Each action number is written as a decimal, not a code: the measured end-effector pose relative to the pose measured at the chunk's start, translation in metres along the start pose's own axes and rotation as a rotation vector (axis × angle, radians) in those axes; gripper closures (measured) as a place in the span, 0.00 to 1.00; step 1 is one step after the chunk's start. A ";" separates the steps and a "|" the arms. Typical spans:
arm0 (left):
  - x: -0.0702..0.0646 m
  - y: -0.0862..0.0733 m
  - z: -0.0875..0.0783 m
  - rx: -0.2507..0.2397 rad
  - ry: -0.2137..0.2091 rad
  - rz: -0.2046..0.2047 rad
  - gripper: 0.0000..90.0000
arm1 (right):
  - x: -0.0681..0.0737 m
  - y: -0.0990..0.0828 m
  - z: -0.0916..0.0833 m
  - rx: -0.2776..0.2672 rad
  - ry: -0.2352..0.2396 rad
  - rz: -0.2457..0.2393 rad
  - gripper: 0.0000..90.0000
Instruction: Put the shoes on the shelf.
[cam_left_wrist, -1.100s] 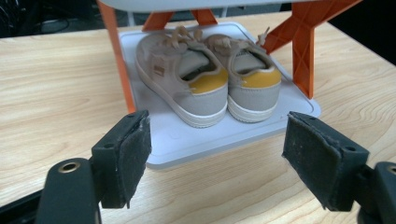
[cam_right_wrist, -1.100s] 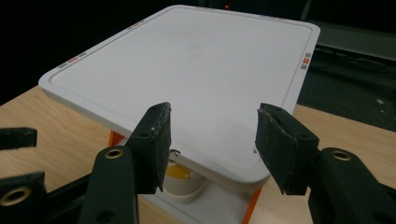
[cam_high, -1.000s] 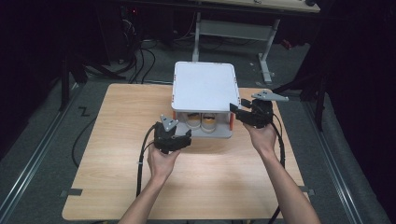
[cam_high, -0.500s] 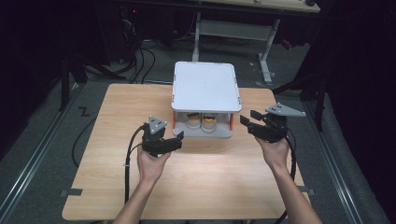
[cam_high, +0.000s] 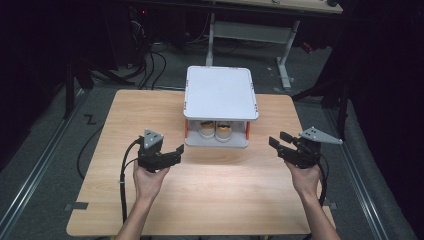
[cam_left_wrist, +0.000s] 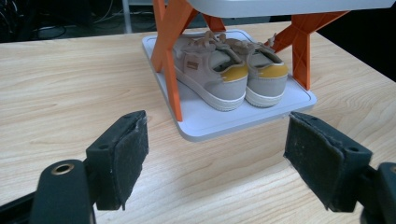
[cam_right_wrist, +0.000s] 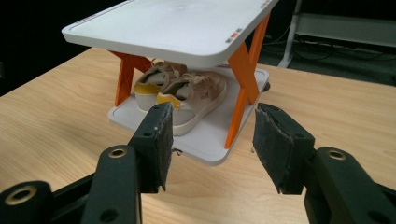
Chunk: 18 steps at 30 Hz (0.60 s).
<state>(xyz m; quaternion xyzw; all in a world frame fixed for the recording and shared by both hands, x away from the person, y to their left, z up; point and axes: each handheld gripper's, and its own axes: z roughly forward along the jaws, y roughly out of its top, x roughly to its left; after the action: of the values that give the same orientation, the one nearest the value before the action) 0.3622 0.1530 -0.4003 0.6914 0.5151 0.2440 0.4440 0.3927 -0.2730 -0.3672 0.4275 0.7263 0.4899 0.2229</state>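
A white two-shelf rack (cam_high: 220, 92) with orange struts stands at the back middle of the wooden table (cam_high: 225, 190). On its lower shelf (cam_left_wrist: 205, 133) sits a pair of beige sneakers (cam_high: 216, 131) with yellow heel patches (cam_left_wrist: 219, 70) (cam_right_wrist: 187, 93). My left gripper (cam_high: 176, 154) is held to the rack's front left, open and empty, with its jaws pointing at the rack (cam_left_wrist: 217, 140). My right gripper (cam_high: 278, 139) is level with the rack's right side, a short gap away. It is also open with nothing between its pads, and it faces the rack's corner (cam_right_wrist: 212, 121).
The rack's top shelf (cam_right_wrist: 173, 23) is bare. Bare wood lies between my hands and the table's near edge. A black cable (cam_high: 122, 180) trails from the left gripper over the table's front. Beyond the table are dark floor, loose cables (cam_high: 150, 60) and a desk frame (cam_high: 250, 30).
Both hands have drawn away from the rack. The left gripper went left, and the right gripper went right and a little nearer to me. Both stay empty.
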 end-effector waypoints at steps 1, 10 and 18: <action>0.001 -0.001 -0.001 0.004 0.004 0.002 0.24 | -0.001 -0.003 0.000 0.000 0.004 0.007 0.53; 0.012 -0.018 -0.007 0.019 0.080 0.003 0.24 | -0.004 -0.033 0.002 0.041 0.014 0.047 0.53; 0.020 -0.033 -0.009 0.049 0.061 -0.003 0.24 | -0.004 -0.048 -0.008 0.037 0.012 0.063 0.52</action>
<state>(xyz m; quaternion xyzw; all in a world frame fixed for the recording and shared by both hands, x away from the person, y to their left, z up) 0.3455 0.1776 -0.4269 0.6935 0.5353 0.2517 0.4112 0.3694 -0.2878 -0.4073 0.4513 0.7228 0.4856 0.1952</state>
